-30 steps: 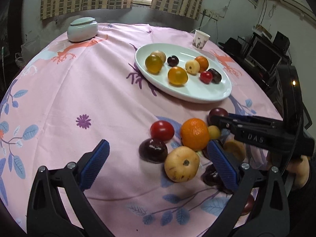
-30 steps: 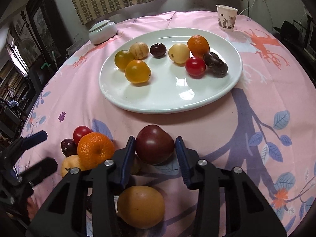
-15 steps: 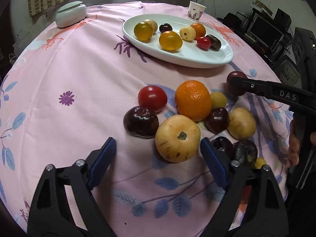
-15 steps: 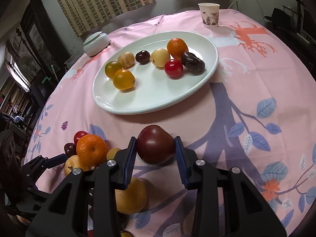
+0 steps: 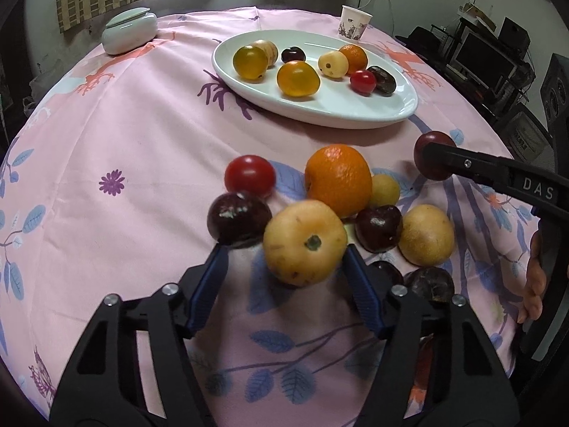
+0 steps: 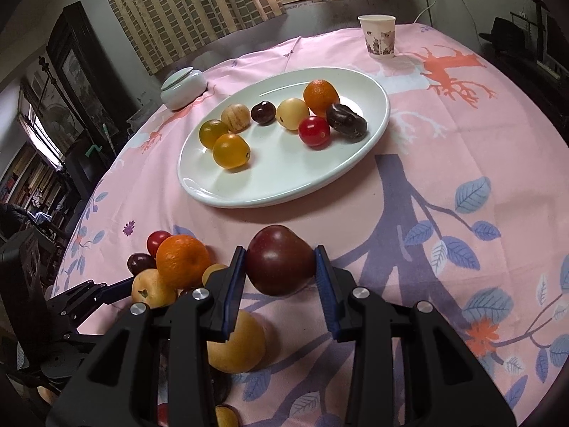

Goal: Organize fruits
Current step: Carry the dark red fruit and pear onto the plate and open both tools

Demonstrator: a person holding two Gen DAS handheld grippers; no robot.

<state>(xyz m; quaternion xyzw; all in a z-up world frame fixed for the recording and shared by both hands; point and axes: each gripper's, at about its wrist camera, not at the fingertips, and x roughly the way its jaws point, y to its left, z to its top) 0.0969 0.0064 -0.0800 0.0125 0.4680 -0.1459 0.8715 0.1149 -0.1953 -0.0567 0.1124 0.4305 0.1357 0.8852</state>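
Your right hand-held gripper [image 6: 281, 267], at lower centre of its view, is clamped on a dark red plum [image 6: 279, 265], both pads pressed against its sides; whether it is clear of the pink worktop [image 6: 444, 163] you cannot tell. In the left view that plum [image 5: 432, 154] shows at centre right, apart from the pile. Your left hand-held gripper [image 5: 284, 270], at lower centre of its view, stands wide around a yellow fruit [image 5: 306, 243]: its right pad [image 5: 361, 293] lies against the fruit's side, while its left pad [image 5: 208, 288] stands apart from it, just below a dark plum [image 5: 238, 219]. Behind the yellow fruit lie an orange [image 5: 338, 179] and a red tomato [image 5: 250, 176], with a small yellow fruit [image 5: 386, 190], another dark plum [image 5: 378, 227] and a tan fruit [image 5: 426, 238] to the right. The white plate [image 6: 270, 185], in the upper middle of the right view, carries eight fruits. Beyond it stand a paper cup [image 6: 378, 35] at upper right and a lidded jar [image 6: 183, 87] at upper left.
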